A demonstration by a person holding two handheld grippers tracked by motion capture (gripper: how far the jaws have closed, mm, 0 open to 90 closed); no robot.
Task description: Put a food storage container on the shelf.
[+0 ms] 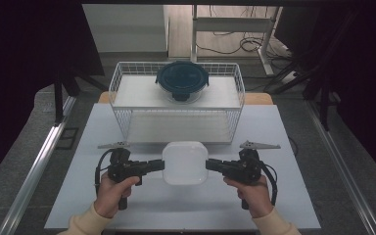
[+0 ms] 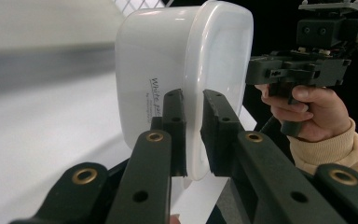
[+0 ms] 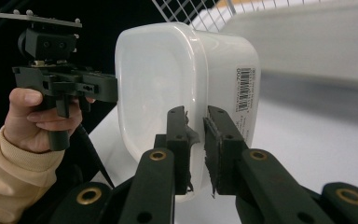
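Observation:
A white lidded plastic box (image 1: 185,162) with rounded corners sits between my two grippers, near the front of the white table (image 1: 142,200). My left gripper (image 1: 161,165) is shut on the box's left rim (image 2: 193,140), and its jaws pinch the lid edge. On the opposite side, my right gripper (image 1: 208,165) is shut on the right rim (image 3: 196,140). The box (image 3: 186,88) bears a barcode label, and the box (image 2: 182,79) has small print on its side. I cannot tell whether it rests on the table or is lifted.
A white wire basket (image 1: 176,103) with two shelves stands behind the box. A round glass container with a dark blue lid (image 1: 182,81) sits on its top shelf. Metal rails (image 1: 39,161) run along both sides of the table.

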